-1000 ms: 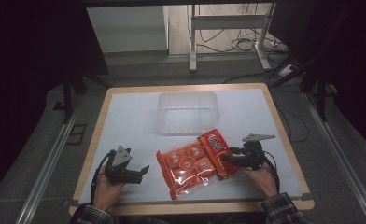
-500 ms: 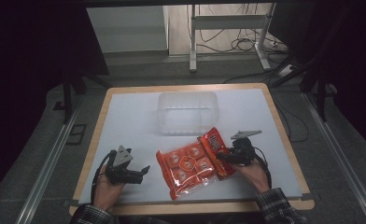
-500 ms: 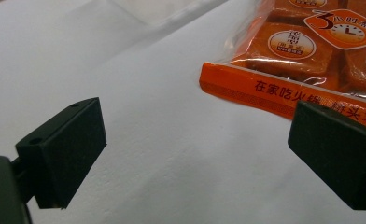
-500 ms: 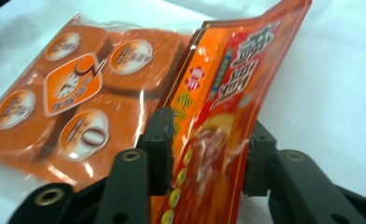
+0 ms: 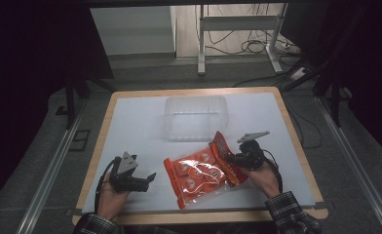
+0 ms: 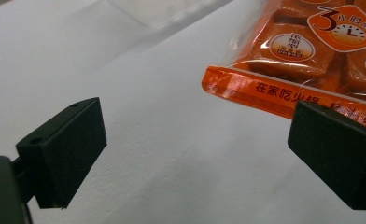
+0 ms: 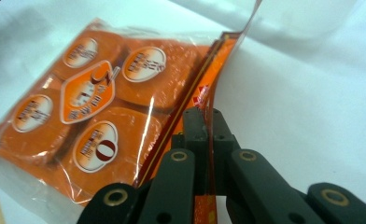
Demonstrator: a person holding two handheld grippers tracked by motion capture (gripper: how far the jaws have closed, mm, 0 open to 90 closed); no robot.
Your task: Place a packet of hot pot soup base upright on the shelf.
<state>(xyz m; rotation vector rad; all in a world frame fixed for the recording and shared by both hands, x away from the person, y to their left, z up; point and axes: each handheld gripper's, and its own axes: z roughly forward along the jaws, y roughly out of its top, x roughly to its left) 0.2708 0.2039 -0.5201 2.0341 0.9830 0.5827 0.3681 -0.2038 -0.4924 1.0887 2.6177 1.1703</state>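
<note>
My right gripper [image 7: 203, 122] has lifted the snack bag [image 5: 201, 173], pinching its edge, toward the tub [image 5: 195, 116]; left gripper [image 6: 195, 156] spread.

Orange snack bag [image 5: 199, 173] flat on table, right edge lifted, round packets inside

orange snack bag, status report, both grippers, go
Right gripper shut on orange snack bag edge flap, lifting it. Left gripper open beside the bag, apart. Clear container behind, nothing in the way.
</note>
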